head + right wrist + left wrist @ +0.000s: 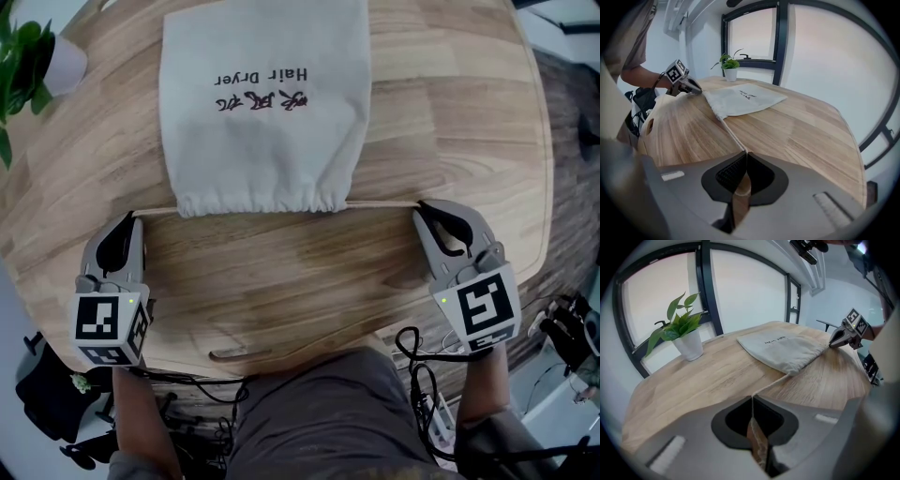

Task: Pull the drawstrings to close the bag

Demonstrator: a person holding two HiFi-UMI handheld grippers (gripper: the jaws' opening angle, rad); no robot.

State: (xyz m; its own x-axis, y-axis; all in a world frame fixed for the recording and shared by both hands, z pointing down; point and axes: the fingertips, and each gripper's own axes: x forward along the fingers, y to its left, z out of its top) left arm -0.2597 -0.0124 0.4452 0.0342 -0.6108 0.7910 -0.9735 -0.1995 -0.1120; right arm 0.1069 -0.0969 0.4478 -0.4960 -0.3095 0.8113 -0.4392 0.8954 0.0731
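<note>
Bag (265,103) cinched between left tongs (133,219) and right tongs (420,207), each clamped on taut drawstring (384,203).

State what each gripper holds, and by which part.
Left gripper: shut on the left drawstring, near its outer end. Right gripper: shut on the right drawstring, near its outer end.

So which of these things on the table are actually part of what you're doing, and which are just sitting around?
In use: cloth bag, left drawstring, right drawstring, left gripper and right gripper, each shut on its drawstring.

Just lying about: potted plant, cables by the person's legs.
</note>
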